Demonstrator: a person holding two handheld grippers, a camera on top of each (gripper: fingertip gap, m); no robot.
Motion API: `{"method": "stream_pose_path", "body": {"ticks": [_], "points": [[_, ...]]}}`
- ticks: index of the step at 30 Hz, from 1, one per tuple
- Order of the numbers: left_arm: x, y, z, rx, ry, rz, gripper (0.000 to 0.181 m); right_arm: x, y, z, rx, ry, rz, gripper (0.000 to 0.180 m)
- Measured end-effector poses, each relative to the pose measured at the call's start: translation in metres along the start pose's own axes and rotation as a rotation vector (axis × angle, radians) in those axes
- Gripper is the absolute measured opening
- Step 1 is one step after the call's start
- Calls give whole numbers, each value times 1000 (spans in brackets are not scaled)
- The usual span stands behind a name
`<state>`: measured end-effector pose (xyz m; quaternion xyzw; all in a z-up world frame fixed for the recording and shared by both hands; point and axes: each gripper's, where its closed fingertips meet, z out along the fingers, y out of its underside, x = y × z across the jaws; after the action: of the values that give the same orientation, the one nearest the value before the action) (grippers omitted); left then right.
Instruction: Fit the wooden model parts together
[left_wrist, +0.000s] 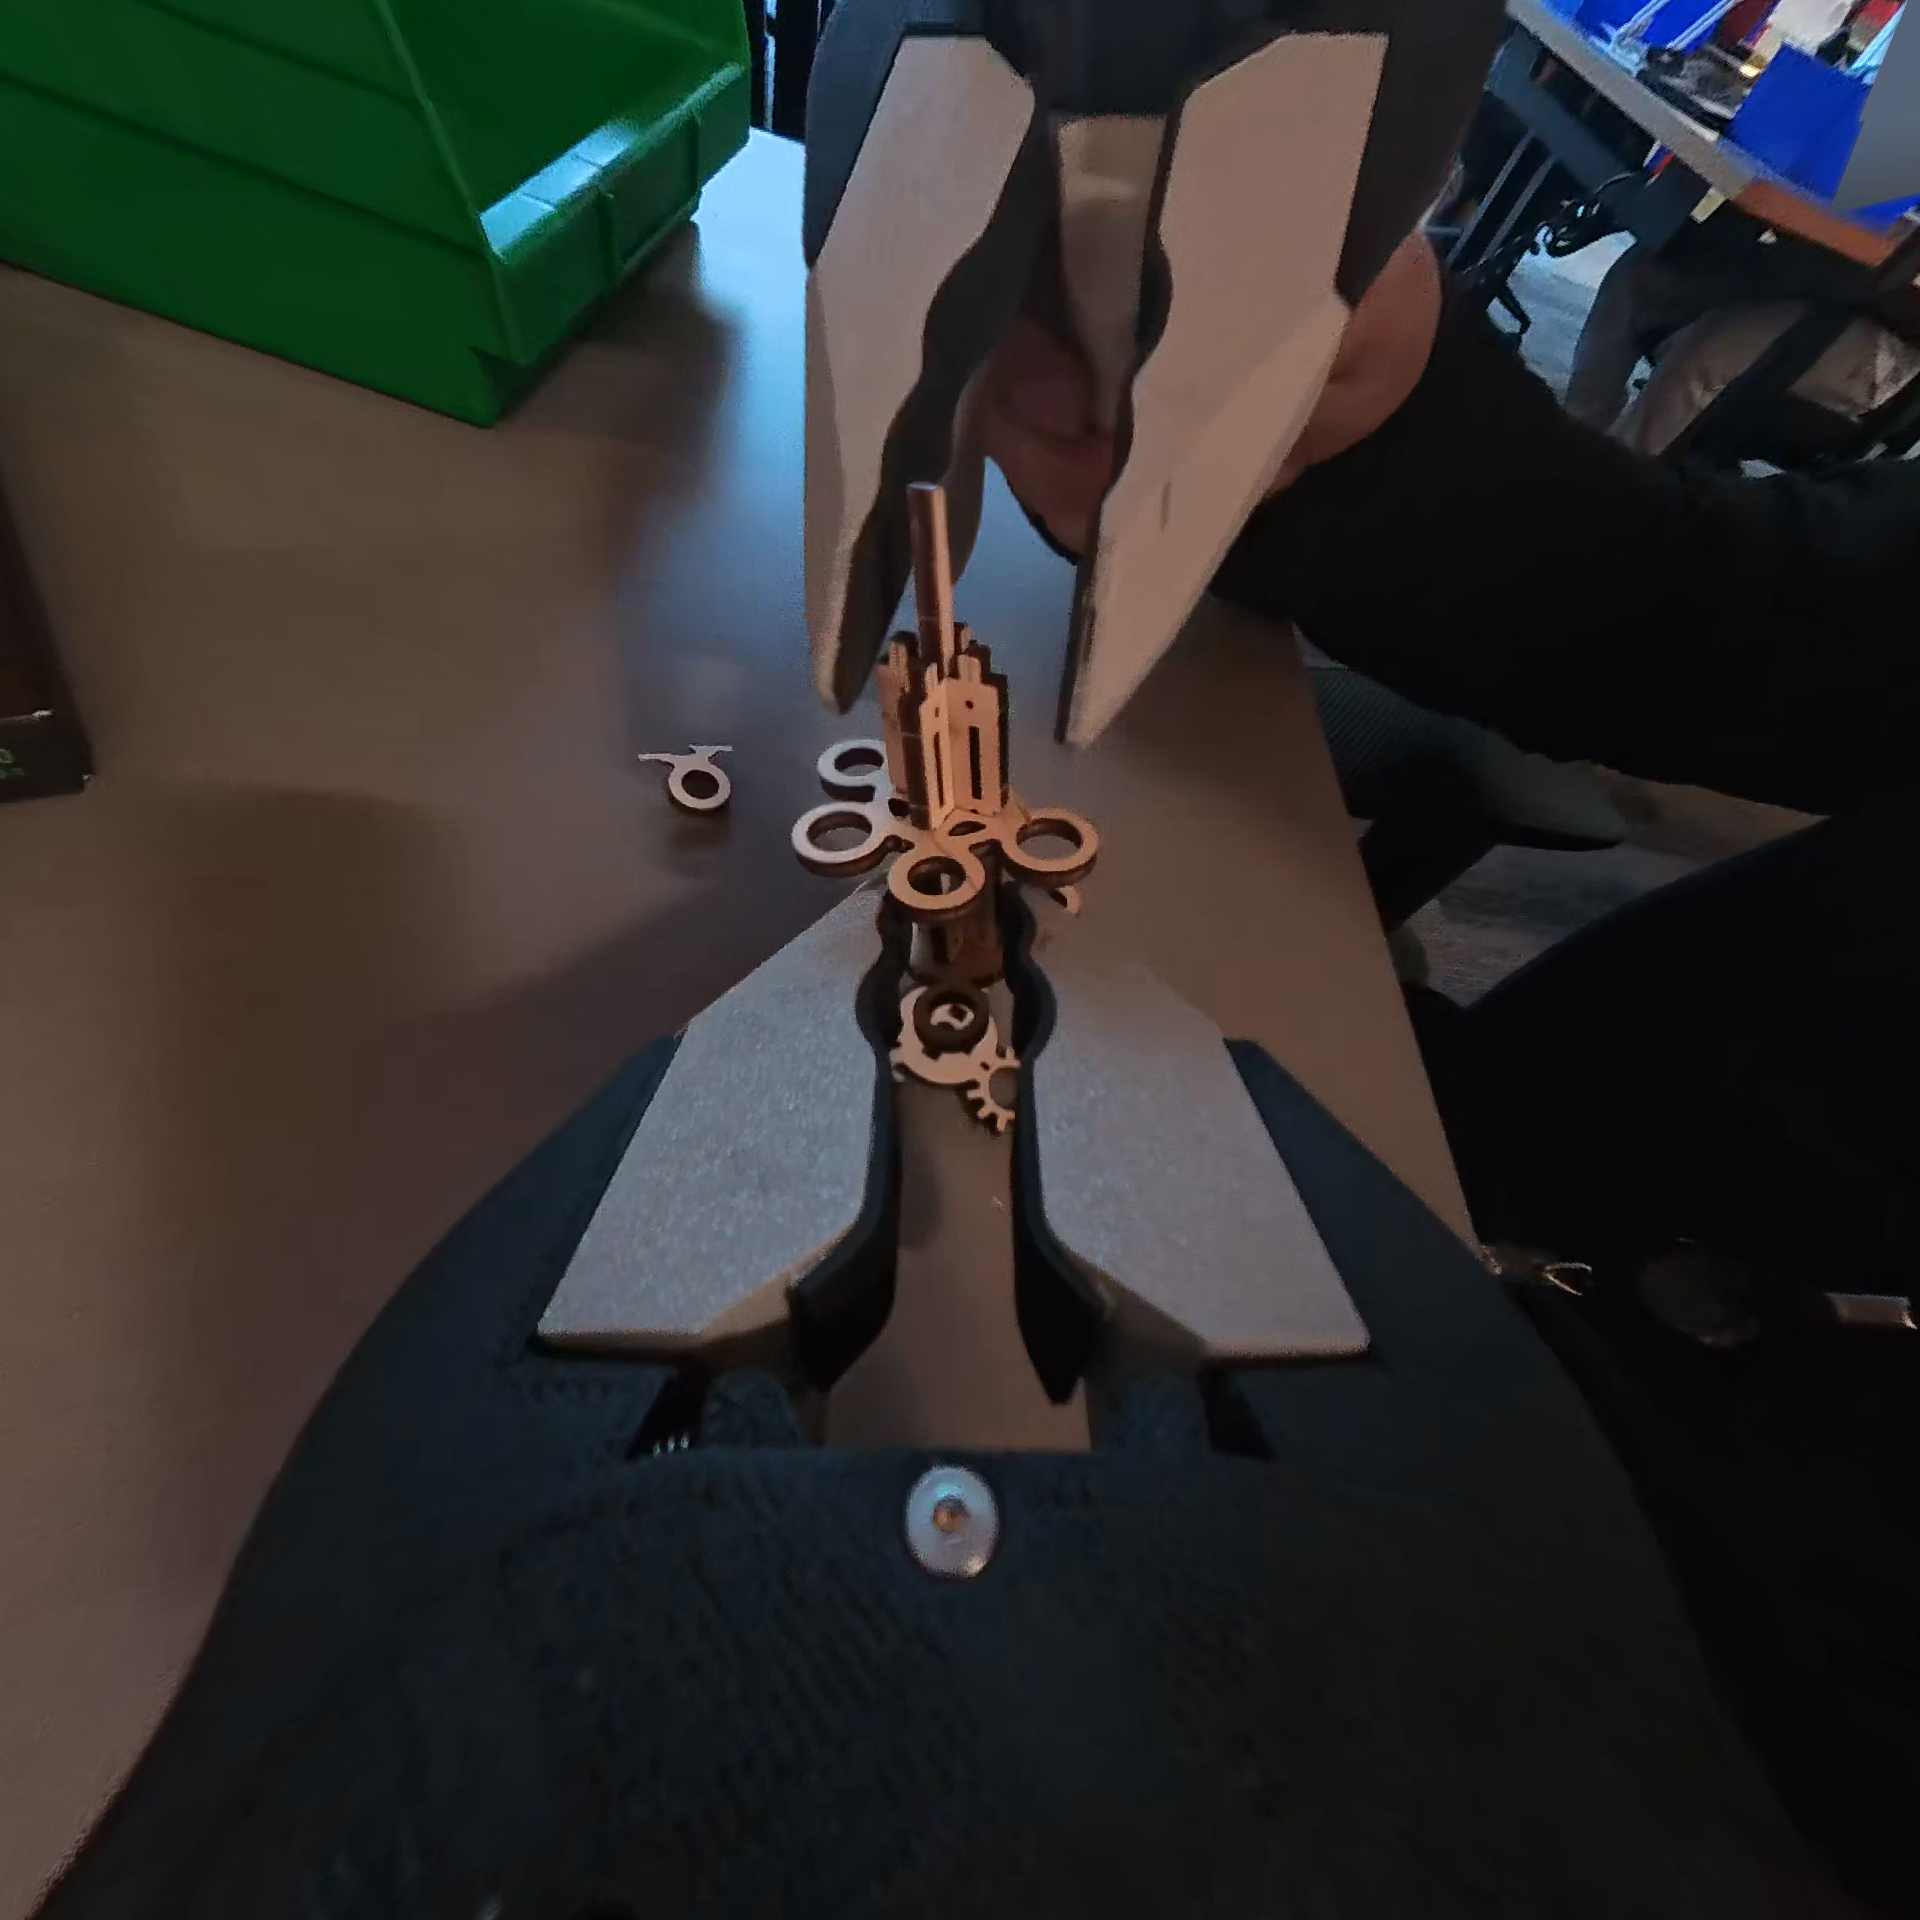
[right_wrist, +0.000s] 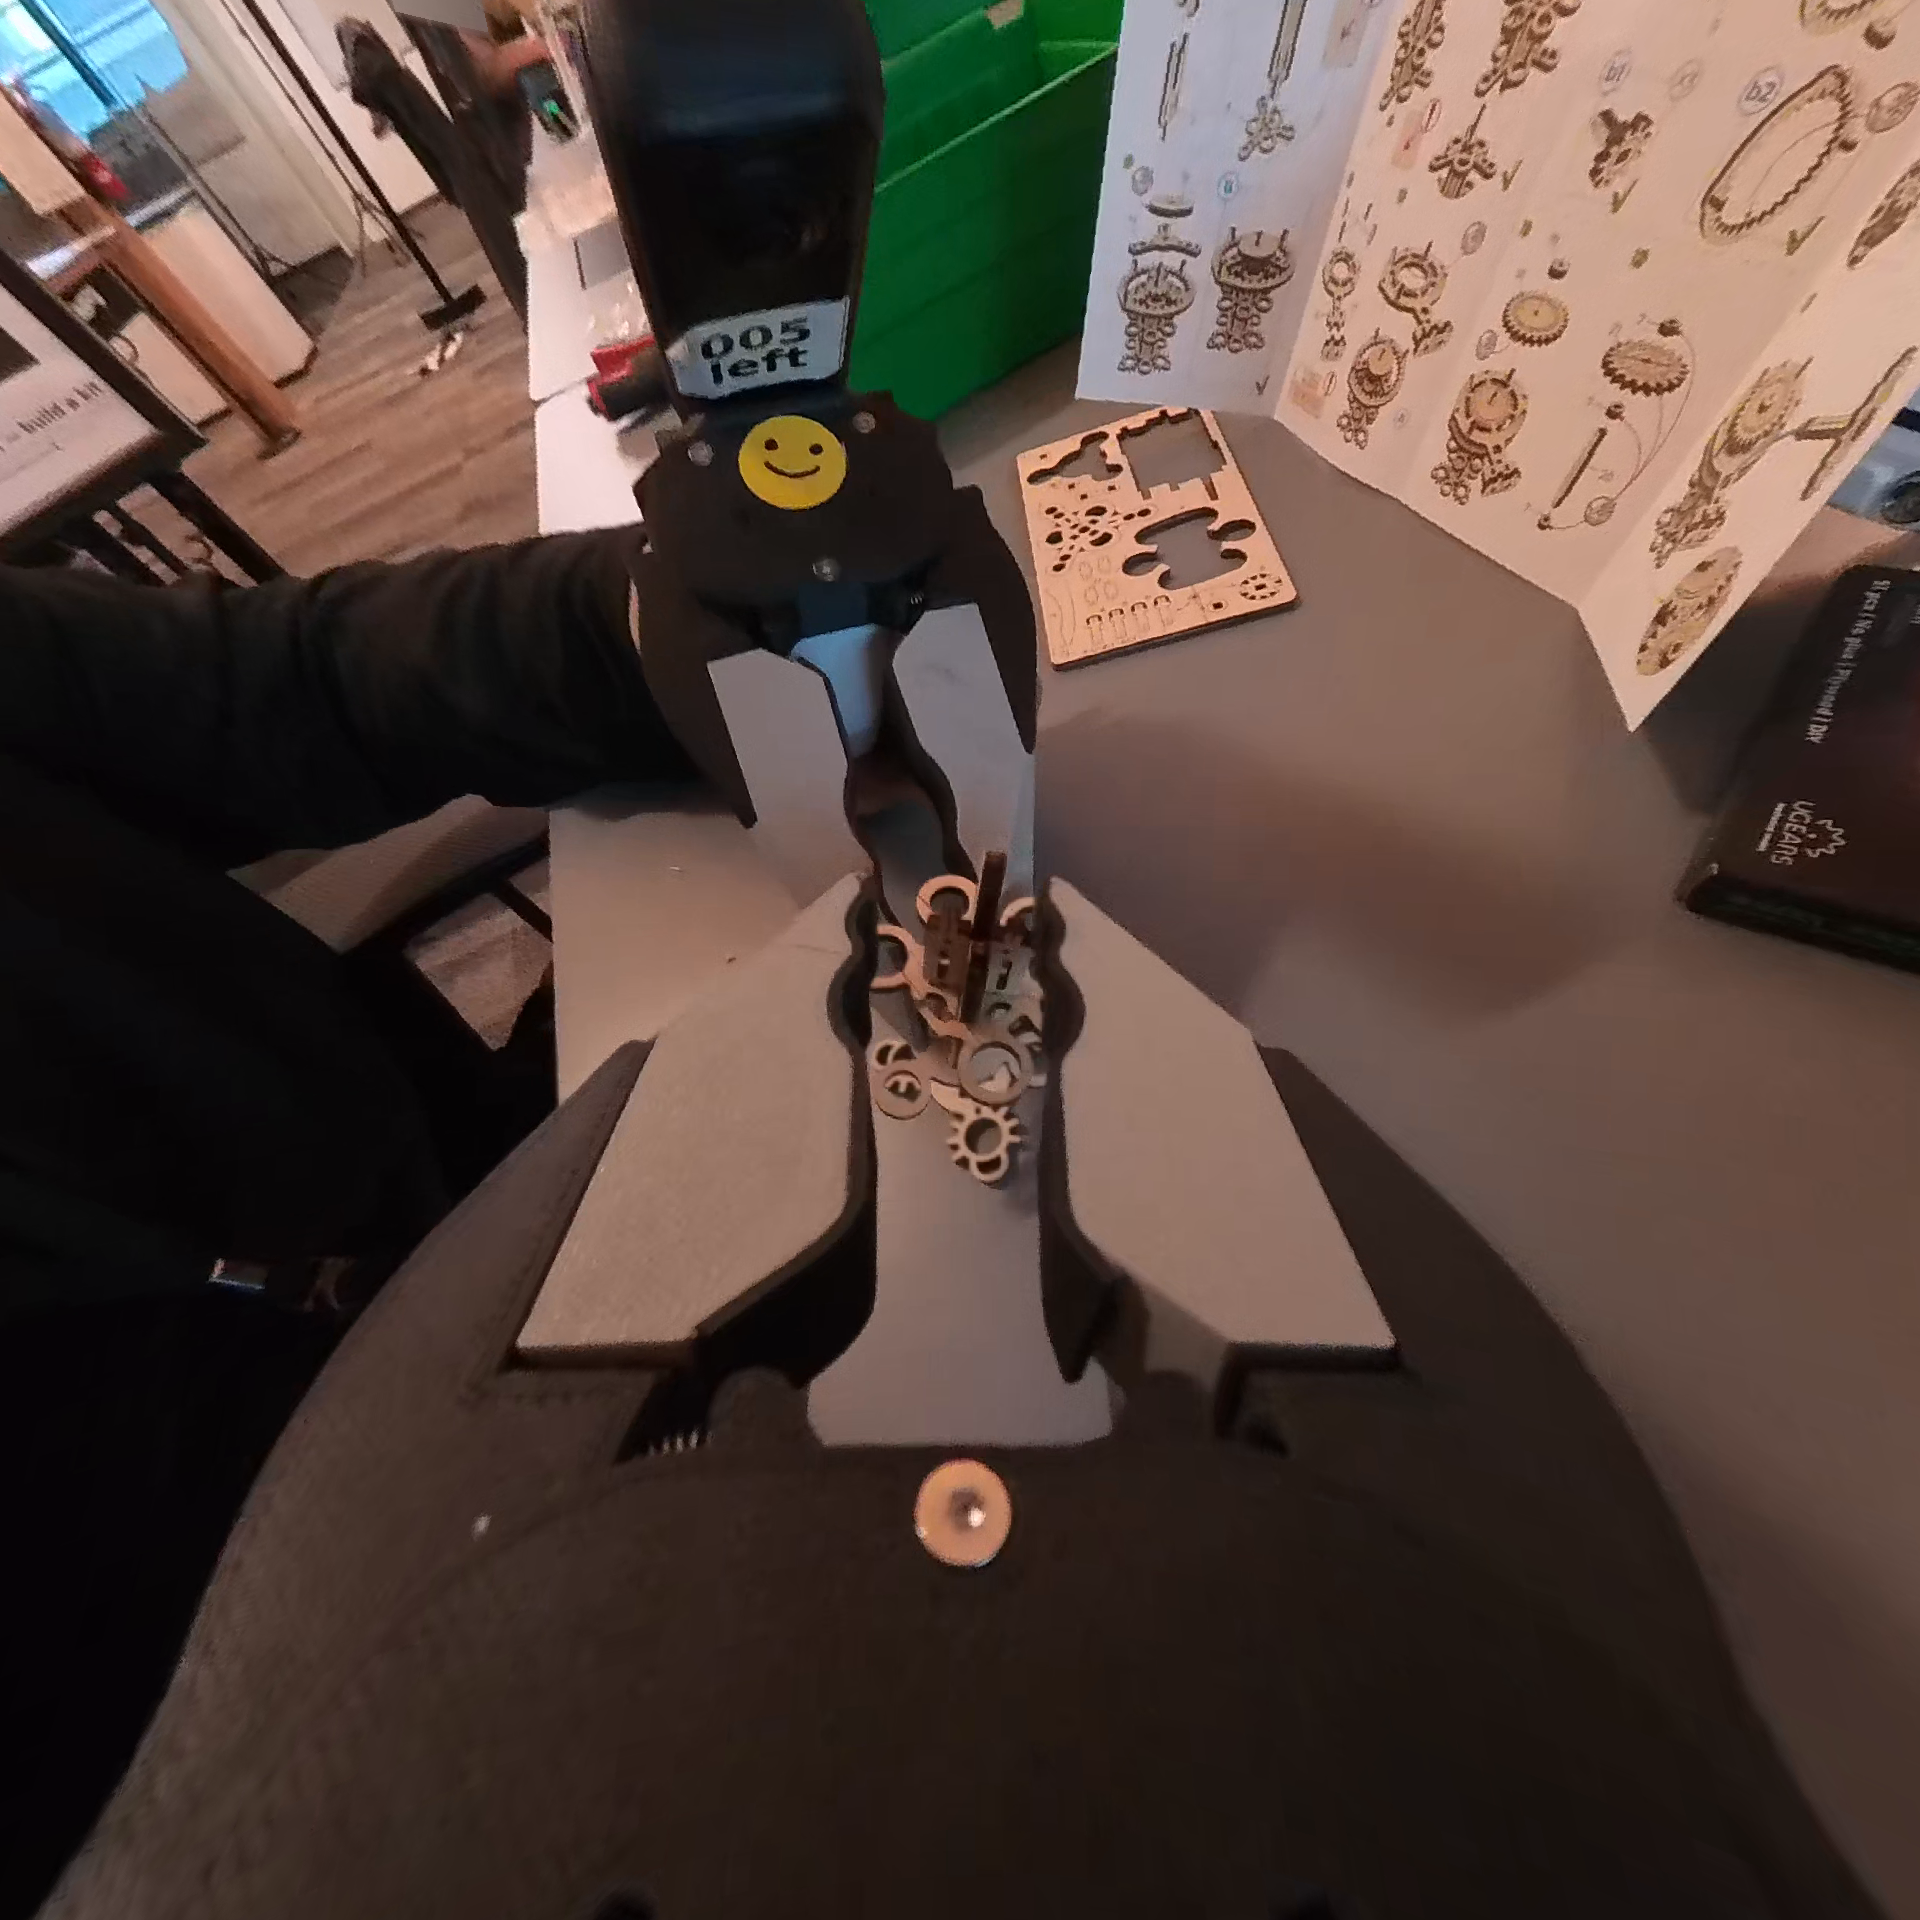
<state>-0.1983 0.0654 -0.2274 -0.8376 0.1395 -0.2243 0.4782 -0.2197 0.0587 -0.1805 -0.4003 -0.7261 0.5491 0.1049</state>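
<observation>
— So, left wrist view: which step?
— My left gripper (left_wrist: 951, 935) pinches the wooden model (left_wrist: 940, 821) upright over the table (left_wrist: 312, 987); my right gripper (left_wrist: 951, 717) hangs spread above its shaft. Next, I judge, a careful press-fit.
— Right wrist view?
— It adds the punched sheet (right_wrist: 1153, 535) and instruction leaflet (right_wrist: 1507, 312); loose gears (right_wrist: 982, 1143) lie below.

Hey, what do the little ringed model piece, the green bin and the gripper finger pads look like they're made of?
Ringed model piece: thin laser-cut plywood, judging by pale unfinished faces and dark, burnt-looking edges.
Green bin: likely moulded plastic; uniform glossy colour, ribbed walls, rounded lip.
Finger pads: grey with a fine grainy, matte texture, set in black bodies with printed-looking layer lines; probably plastic or a grip coating, hard to tell which.
</observation>
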Motion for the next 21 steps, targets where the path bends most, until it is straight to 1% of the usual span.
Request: {"method": "stream_pose_path", "body": {"ticks": [4, 13, 21], "points": [[0, -2, -2, 17, -1, 1, 14, 2, -7, -6, 38, -21, 37, 15], [-1, 0, -2, 6, -18, 19, 14, 4, 5, 4, -35, 23, -7, 17], [0, 5, -3, -20, 13, -43, 15, 3, 9, 7, -54, 69, -23, 17]]}}
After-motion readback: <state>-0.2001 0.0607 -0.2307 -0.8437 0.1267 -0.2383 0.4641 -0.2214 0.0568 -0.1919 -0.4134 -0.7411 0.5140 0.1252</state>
